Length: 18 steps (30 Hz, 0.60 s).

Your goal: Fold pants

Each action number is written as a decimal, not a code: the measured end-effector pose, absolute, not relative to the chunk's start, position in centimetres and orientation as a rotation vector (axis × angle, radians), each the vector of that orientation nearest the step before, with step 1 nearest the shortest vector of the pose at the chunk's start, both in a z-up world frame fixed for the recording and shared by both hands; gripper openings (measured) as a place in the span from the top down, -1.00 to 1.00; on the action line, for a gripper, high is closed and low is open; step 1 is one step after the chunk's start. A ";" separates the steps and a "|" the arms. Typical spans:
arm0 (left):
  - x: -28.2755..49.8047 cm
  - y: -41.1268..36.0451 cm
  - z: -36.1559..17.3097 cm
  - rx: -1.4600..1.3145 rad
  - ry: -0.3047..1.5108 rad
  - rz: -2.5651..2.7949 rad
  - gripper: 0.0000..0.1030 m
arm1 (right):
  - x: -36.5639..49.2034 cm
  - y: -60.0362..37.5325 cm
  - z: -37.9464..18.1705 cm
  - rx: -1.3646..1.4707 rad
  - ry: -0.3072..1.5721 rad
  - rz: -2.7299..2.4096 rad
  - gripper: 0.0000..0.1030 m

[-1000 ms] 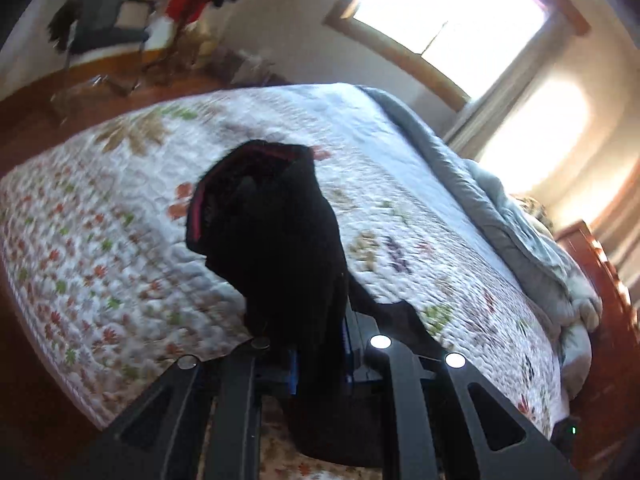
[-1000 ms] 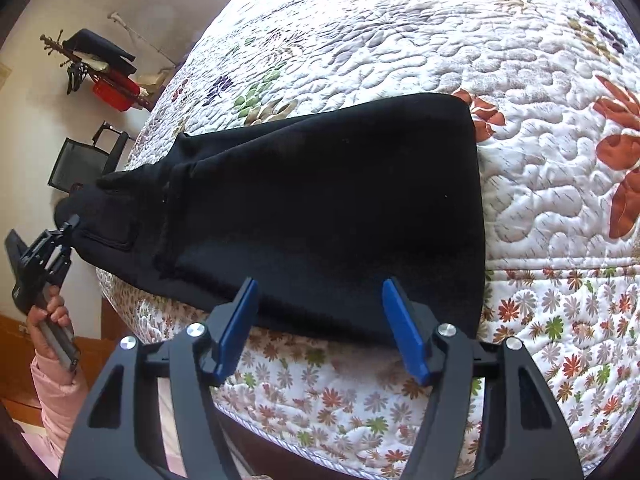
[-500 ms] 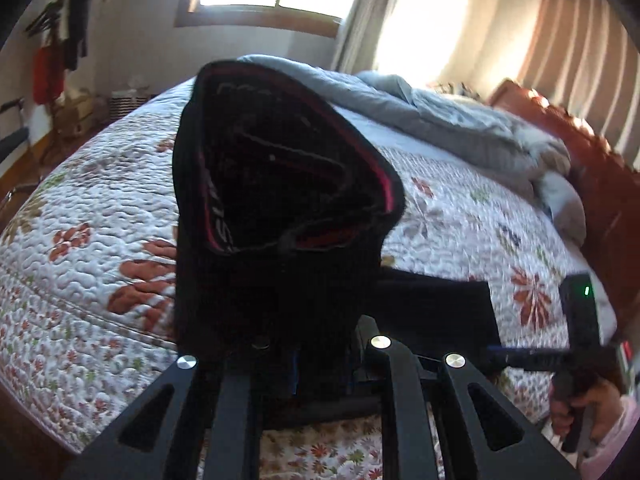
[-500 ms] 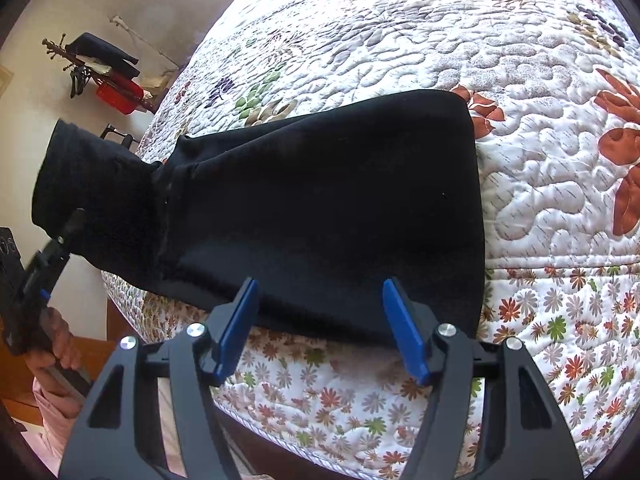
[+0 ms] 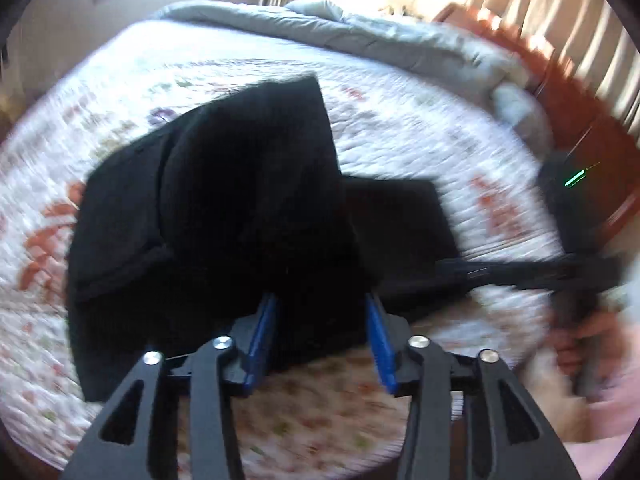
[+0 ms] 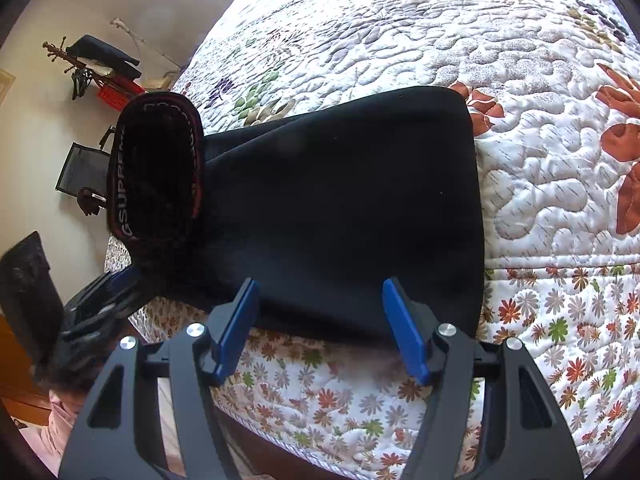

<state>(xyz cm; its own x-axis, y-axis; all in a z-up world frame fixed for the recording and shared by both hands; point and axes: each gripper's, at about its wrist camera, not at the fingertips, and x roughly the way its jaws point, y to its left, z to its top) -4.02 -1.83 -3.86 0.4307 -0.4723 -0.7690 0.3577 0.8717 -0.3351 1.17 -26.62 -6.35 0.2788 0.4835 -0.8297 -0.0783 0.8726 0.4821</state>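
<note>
Black pants [image 6: 344, 208] lie on the quilted bed, folded lengthwise. Their waistband end [image 6: 156, 168], with red trim and white lettering, is lifted and curled over at the left in the right wrist view. In the blurred left wrist view the pants [image 5: 240, 220] are doubled over on the quilt. My left gripper [image 5: 320, 332] is open, its blue pads on either side of the cloth's near edge. My right gripper [image 6: 320, 328] is open and empty just above the pants' near edge. The right gripper also shows in the left wrist view [image 5: 520, 272].
The floral quilt [image 6: 520, 60] covers the bed, whose front edge [image 6: 360, 420] is close below the grippers. A grey duvet [image 5: 380, 36] lies bunched at the far side by a wooden headboard [image 5: 568, 92]. A chair [image 6: 76, 172] and coat rack [image 6: 96, 64] stand by the wall.
My left gripper swung the waistband end up and over onto the rest of the pants, then opened and let go. The right gripper has stayed open in place.
</note>
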 end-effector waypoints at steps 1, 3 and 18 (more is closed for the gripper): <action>-4.3 -1.0 -2.9 -0.180 0.985 -0.552 0.01 | 1.2 -26.6 -6.3 0.381 1.242 0.386 -0.25; -5.1 1.4 -0.5 -0.250 0.912 -0.563 -0.19 | 1.1 -26.4 -5.7 0.366 1.239 0.375 -0.33; -2.9 4.3 -6.8 0.077 1.010 -0.104 -0.46 | 1.9 -23.3 -4.2 0.227 1.282 0.338 -0.50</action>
